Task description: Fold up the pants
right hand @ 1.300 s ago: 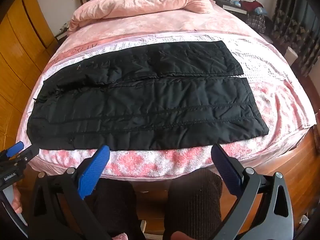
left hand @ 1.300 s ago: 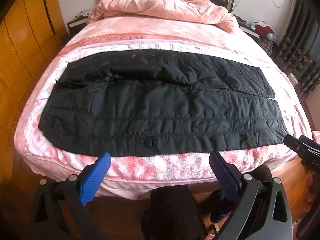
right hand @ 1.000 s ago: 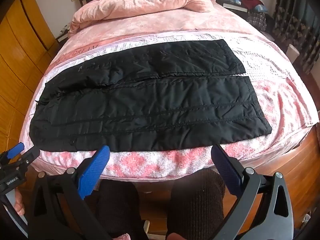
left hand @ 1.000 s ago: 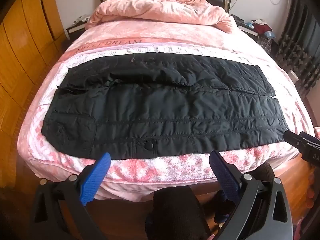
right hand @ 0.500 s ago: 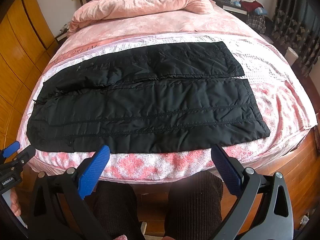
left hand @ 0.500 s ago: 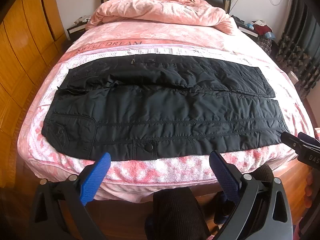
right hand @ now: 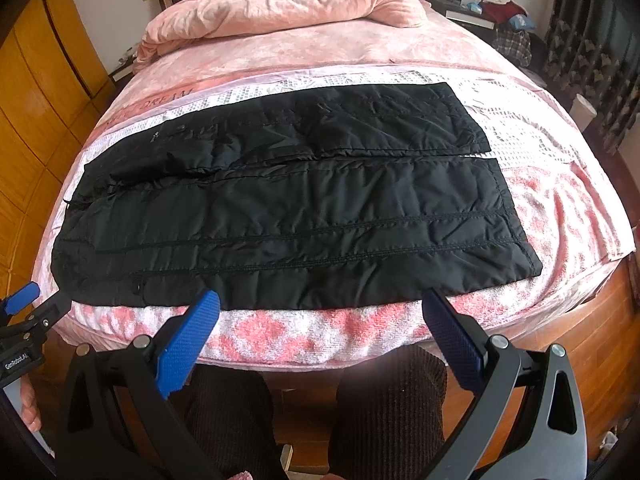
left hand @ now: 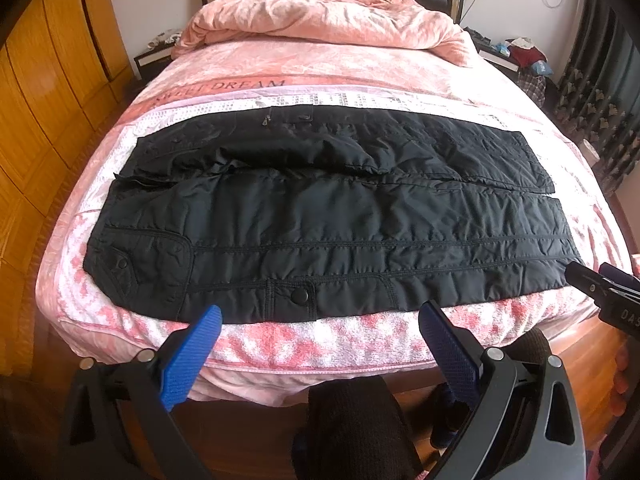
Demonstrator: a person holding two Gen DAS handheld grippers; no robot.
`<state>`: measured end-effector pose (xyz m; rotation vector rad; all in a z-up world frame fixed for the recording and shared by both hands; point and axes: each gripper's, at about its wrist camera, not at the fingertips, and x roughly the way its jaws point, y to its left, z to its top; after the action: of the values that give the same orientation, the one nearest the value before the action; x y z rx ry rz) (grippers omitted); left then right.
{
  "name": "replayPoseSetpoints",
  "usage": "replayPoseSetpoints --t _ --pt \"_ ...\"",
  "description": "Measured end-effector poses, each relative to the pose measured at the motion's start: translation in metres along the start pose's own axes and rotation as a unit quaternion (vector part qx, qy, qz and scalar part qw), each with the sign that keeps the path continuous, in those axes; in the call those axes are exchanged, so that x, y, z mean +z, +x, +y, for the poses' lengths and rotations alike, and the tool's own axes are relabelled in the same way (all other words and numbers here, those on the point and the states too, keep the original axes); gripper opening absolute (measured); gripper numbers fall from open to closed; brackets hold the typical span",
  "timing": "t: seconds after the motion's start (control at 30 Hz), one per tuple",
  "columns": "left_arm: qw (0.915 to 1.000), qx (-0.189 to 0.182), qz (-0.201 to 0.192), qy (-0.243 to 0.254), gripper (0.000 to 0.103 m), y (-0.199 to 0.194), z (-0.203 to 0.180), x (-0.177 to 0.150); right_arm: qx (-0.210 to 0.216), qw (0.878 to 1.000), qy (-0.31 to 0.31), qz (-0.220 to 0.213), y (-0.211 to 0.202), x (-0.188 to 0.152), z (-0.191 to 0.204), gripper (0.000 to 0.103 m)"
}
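Black quilted pants (left hand: pixel 320 216) (right hand: pixel 288 216) lie spread flat across the foot of the bed, waist to the left, leg cuffs to the right, the two legs side by side. My left gripper (left hand: pixel 320 316) hovers open just short of the near edge, by the snap pocket. My right gripper (right hand: pixel 320 302) hangs open before the near leg's lower edge. Nothing is between either pair of blue fingers. Each gripper's tips show at the other view's side edge.
The pants rest on a pink and white towel (left hand: pixel 340 340) over the pink bed (right hand: pixel 320 56). A crumpled pink duvet (left hand: pixel 320 12) lies at the headboard. Wooden wardrobe panels (left hand: pixel 40 100) stand left, nightstands and dark curtains (right hand: pixel 592 40) right. A person's dark-trousered legs (right hand: pixel 392 408) are below.
Both views have shifted slightly while the pants stay flat and untouched. Both grippers remain open.
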<state>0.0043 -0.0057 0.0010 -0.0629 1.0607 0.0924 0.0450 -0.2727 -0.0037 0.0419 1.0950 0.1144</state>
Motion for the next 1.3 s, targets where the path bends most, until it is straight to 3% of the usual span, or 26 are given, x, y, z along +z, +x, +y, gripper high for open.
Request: replayPoseSetpoints --t 0.4,0.9,1.3 --pt "1.0 0.003 0.0 0.001 0.099 0.001 -0.001 0.0 -0.009 1.0 -0.004 -0.006 -0.002 0.003 -0.001 0.101" --pt "1.0 0.007 0.0 0.004 0.099 0.002 -0.004 0.007 0.011 1.0 -0.017 -0.015 0.001 0.007 -0.001 0.101" --pt "0.9999 0.011 0.001 0.006 0.099 0.005 -0.007 0.011 -0.011 0.999 0.015 -0.027 0.002 0.01 -0.017 0.101"
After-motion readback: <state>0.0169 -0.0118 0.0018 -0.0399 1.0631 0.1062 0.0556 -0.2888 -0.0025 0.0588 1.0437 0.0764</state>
